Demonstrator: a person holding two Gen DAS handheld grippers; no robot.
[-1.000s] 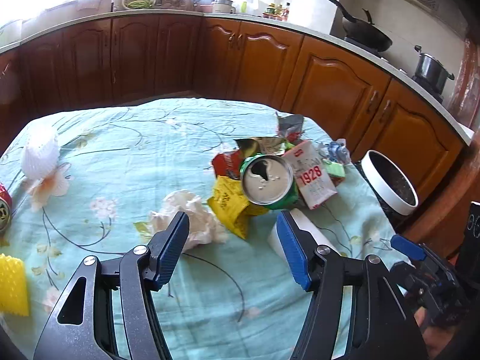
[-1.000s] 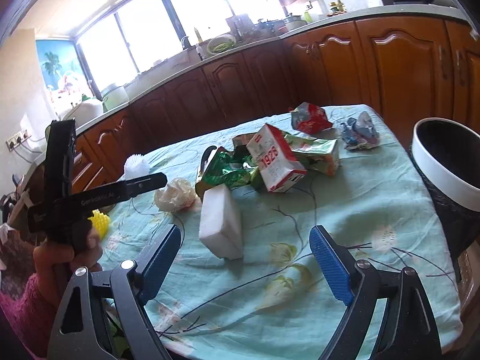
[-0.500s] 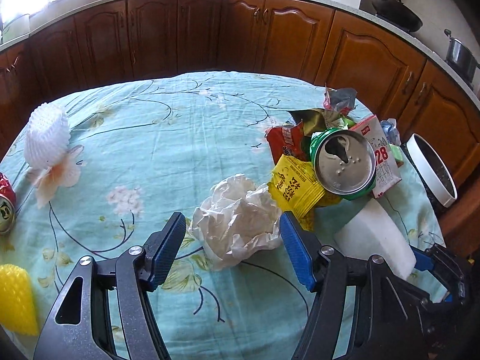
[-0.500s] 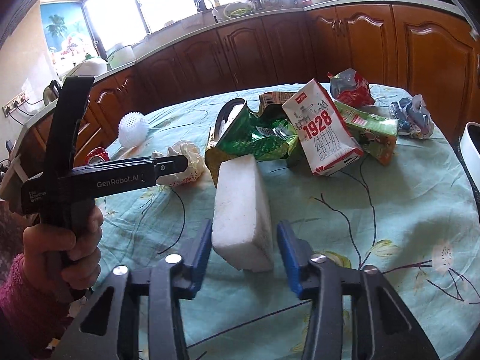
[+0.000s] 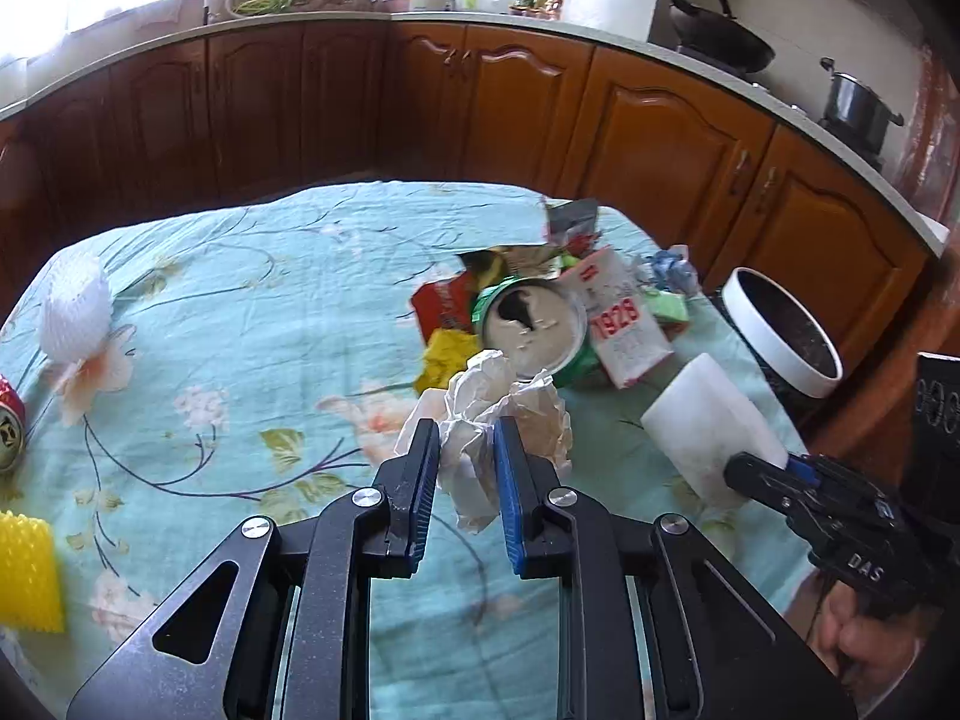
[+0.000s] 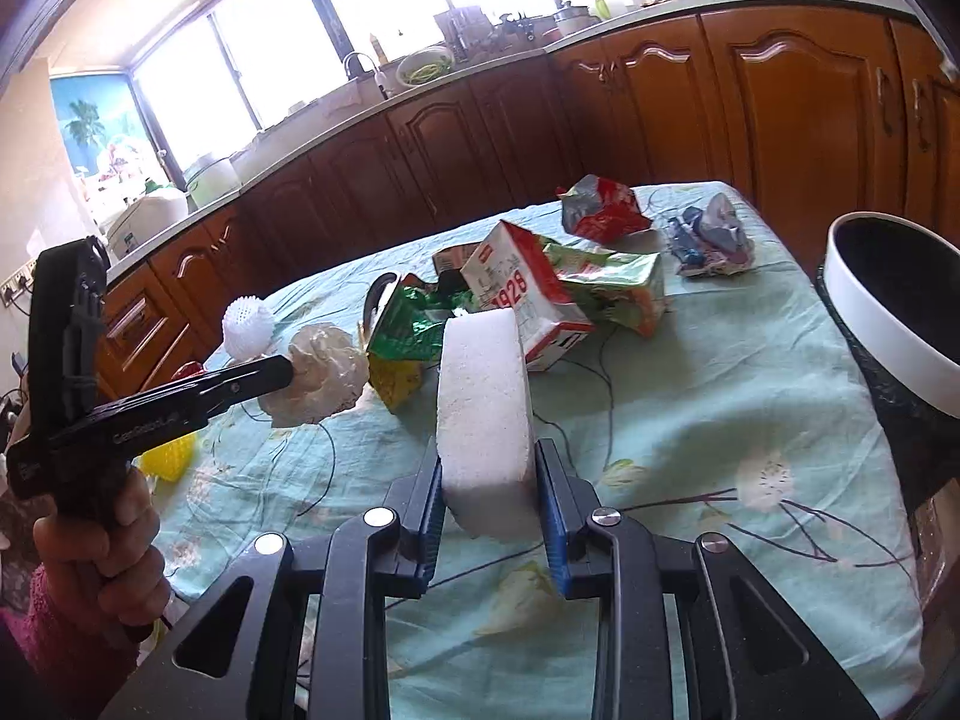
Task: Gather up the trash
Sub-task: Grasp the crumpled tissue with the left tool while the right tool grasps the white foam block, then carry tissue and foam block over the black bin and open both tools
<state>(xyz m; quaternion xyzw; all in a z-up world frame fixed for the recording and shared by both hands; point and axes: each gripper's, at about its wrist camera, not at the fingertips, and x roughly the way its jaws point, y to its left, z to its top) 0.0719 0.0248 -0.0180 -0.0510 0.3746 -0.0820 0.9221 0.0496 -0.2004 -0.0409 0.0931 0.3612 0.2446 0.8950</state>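
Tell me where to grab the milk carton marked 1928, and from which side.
Grip the milk carton across its two broad flat faces, near the raised gabled top. It lies tilted on the wrapper pile with that end uppermost and clear. Come in from the trash bin side, probably easiest, since a green can and wrappers crowd its other side.

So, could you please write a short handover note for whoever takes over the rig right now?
Left gripper: jaws have just been closing and now pinch the crumpled white paper.
Right gripper: shut on the white foam block, jaws closed in within the last second.
Bin: white-rimmed, dark inside, at the table's right edge; what it holds cannot be seen.
Done: both pieces gripped.
Left: carry both to the bin, then clear the pile: green can, 1928 carton, wrappers, plus the white foam net, yellow net and red can at the left.
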